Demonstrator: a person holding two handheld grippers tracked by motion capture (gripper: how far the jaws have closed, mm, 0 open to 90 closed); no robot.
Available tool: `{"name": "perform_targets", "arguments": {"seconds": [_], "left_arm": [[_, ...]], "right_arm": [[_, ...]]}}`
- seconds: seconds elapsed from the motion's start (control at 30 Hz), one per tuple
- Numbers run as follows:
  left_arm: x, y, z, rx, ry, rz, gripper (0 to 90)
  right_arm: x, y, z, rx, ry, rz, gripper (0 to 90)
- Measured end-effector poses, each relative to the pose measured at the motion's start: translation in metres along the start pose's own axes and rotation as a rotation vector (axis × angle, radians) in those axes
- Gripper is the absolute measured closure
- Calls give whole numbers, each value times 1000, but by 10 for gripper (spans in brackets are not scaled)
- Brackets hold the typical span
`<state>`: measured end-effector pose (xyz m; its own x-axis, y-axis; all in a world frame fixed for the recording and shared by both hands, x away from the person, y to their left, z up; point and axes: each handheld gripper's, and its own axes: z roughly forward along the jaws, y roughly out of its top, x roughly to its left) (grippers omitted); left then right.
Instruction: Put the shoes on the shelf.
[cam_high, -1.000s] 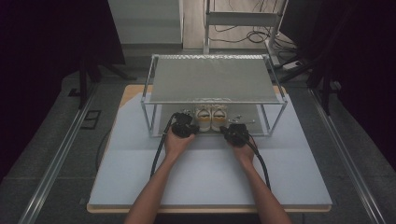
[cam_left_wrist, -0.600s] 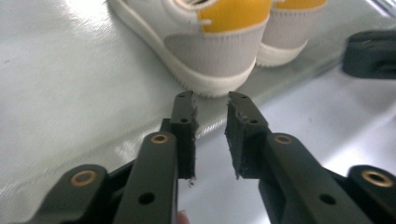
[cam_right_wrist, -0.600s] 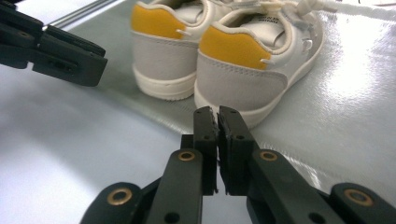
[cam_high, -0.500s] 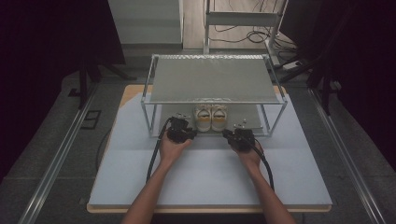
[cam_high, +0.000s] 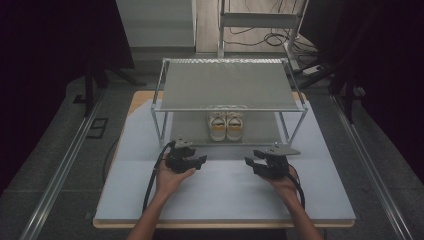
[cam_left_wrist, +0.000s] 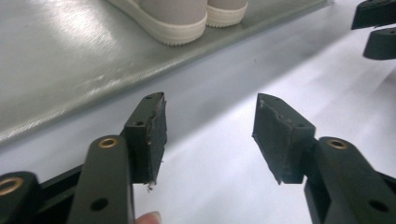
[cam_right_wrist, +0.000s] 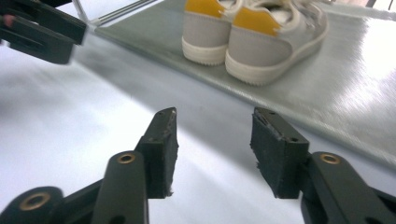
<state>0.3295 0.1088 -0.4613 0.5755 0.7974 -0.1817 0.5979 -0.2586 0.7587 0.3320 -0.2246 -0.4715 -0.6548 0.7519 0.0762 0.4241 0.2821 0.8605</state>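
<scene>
The shoes (cam_high: 226, 126) are sitting side by side on the rack's (cam_high: 170, 122) lower shelf, so the placing looks done. The left gripper (cam_high: 199, 161) and right gripper (cam_high: 251, 163) are hovering over the table (cam_high: 220, 195) near the rack, jaws having just been opening, empty.

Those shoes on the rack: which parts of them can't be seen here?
- High view: the fronts of the shoes are covered by the rack's top shelf.
- Left gripper view: the picture's top edge crops away all but the heels.
- Right gripper view: the toes run past the top edge.
</scene>
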Motion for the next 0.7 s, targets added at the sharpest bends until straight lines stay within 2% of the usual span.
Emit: {"name": "perform_targets", "arguments": {"seconds": [0.03, 0.13, 0.23, 0.43, 0.6, 0.7], "left_arm": [[0, 0, 0, 0, 0, 0, 430], [3, -16, -18, -17, 7, -4, 419], [6, -25, -26, -18, 15, -7, 411], [18, -52, -44, -12, 48, -34, 394], [22, -58, -50, -12, 64, -47, 389], [22, -58, -52, -22, 58, -57, 389]], "right_arm": [[0, 0, 0, 0, 0, 0, 493], [-4, -13, -16, 3, -7, 12, 473], [-6, -20, -23, 9, -20, 14, 465], [-21, -40, -47, 18, -60, 55, 455], [-30, -48, -57, 6, -86, 87, 455], [-31, -49, -58, 4, -91, 84, 455]]}}
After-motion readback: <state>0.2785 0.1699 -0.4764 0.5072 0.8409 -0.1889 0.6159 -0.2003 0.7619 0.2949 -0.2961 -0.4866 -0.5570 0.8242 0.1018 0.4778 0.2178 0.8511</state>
